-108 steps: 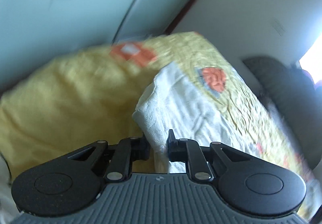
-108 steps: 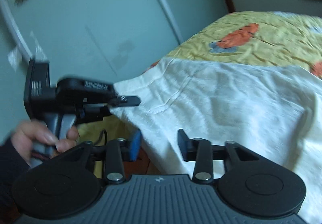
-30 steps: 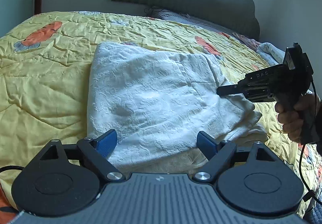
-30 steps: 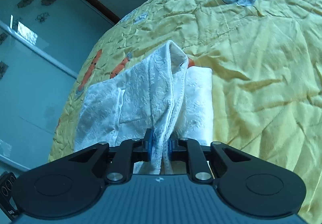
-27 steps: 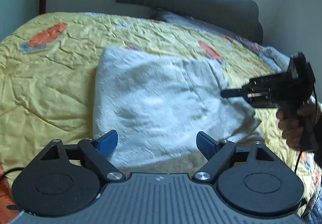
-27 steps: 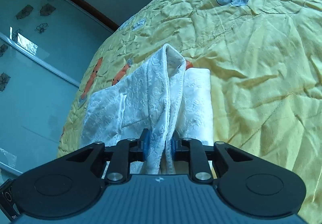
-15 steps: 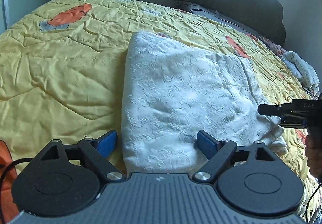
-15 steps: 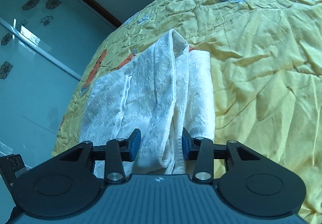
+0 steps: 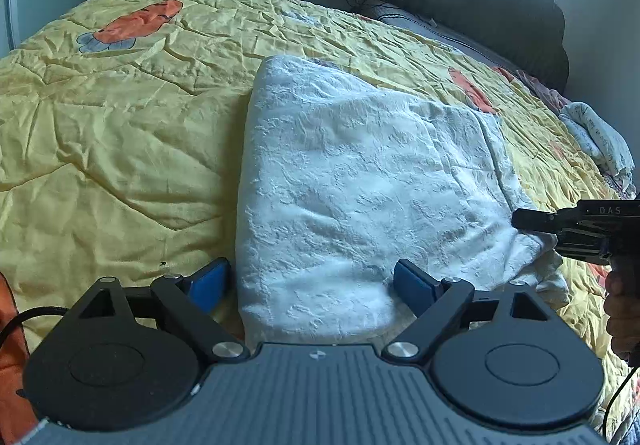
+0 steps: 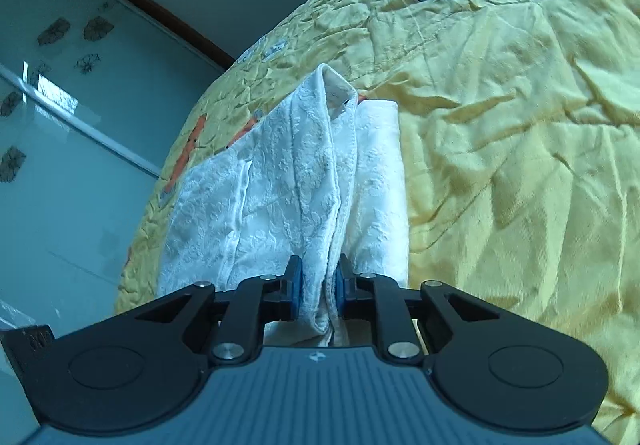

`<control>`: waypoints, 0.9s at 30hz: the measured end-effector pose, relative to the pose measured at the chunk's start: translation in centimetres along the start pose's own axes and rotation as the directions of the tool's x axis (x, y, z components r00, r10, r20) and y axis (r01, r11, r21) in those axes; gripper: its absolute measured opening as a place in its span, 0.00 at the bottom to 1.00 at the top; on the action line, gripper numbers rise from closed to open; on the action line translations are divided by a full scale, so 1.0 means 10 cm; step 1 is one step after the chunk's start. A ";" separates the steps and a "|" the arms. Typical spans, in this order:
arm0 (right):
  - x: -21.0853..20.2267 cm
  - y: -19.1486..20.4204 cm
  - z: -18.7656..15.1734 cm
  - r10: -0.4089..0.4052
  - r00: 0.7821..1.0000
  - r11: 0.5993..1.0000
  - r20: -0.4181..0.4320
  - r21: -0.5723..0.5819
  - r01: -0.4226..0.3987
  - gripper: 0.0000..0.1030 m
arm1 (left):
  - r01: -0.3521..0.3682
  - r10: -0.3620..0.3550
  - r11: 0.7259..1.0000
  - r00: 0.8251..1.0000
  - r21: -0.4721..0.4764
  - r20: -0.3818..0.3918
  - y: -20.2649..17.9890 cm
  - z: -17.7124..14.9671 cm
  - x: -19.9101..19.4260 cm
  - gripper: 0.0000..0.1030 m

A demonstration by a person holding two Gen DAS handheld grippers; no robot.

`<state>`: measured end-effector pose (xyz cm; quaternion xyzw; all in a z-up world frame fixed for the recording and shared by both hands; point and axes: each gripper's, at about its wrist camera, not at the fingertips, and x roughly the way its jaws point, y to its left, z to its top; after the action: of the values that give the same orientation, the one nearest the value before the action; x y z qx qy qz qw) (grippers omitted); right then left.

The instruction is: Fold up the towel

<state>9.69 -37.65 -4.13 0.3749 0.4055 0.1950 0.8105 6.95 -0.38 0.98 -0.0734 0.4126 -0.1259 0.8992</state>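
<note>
The white towel (image 9: 352, 185) lies folded on the yellow bed cover (image 9: 120, 117). The left gripper (image 9: 312, 281) is wide open with nothing pinched. The right gripper (image 10: 318, 285) has just been closing, and its blue pads (image 10: 295, 287) now squeeze the towel's edge.

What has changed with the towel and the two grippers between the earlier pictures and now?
The right gripper let the towel edge go half a second ago; its jaws have just been closing and pinch it again. The left gripper stays open, and the towel stays folded on the yellow bedspread.
</note>
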 end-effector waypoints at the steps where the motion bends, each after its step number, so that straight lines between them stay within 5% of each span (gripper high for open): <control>1: -0.05 -0.01 0.01 0.006 1.000 1.000 0.008 0.008 -0.006 0.22 | 0.011 -0.011 1.000 1.000 -0.010 0.002 0.03 0.01 -0.04 0.85; 4: -0.25 -0.06 0.07 0.030 0.998 0.999 0.056 0.012 -0.030 0.30 | 0.042 -0.041 0.998 0.999 -0.039 0.028 0.17 0.08 -0.17 0.87; 8: -0.35 -0.14 0.30 -0.007 0.993 0.999 0.121 0.032 0.003 0.58 | 0.048 -0.045 0.988 0.999 -0.143 0.026 0.44 0.38 -0.11 0.86; 13: -0.02 -0.13 0.56 -0.027 0.997 0.999 0.079 0.041 0.024 0.58 | 0.141 -0.148 0.939 0.989 -0.315 0.001 0.69 0.77 0.26 0.87; 16: 0.25 -0.10 0.66 -0.063 0.997 0.998 0.037 0.028 0.062 0.58 | 0.127 -0.148 0.906 0.989 -0.404 -0.020 0.79 0.88 0.52 0.85; 21: 0.44 -0.02 0.67 -0.055 0.998 0.998 0.034 -0.008 0.056 0.70 | 0.150 -0.162 0.907 0.987 -0.394 0.003 0.70 1.01 0.67 0.86; 23: 0.47 0.04 0.64 -0.073 0.997 0.995 0.034 -0.071 0.075 0.63 | 0.160 -0.172 0.914 0.985 -0.374 0.001 0.64 1.03 0.72 0.80; 24: 0.49 0.08 0.62 -0.082 0.996 0.989 0.024 -0.119 0.084 0.42 | 0.160 -0.169 0.923 0.986 -0.350 0.004 0.59 1.03 0.74 0.74; 25: 0.49 0.10 0.61 -0.084 0.996 0.987 0.022 -0.138 0.086 0.38 | 0.156 -0.163 0.934 0.987 -0.321 0.005 0.53 1.03 0.76 0.56; 27: 0.46 0.13 0.60 -0.073 0.997 0.985 0.033 -0.156 0.077 0.33 | 0.092 -0.097 0.961 0.995 -0.260 -0.005 0.42 1.02 0.79 0.41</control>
<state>17.28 -36.68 -3.15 0.2968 0.3917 0.1909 0.8497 20.36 1.67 0.89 -0.2088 0.4296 -0.1144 0.8711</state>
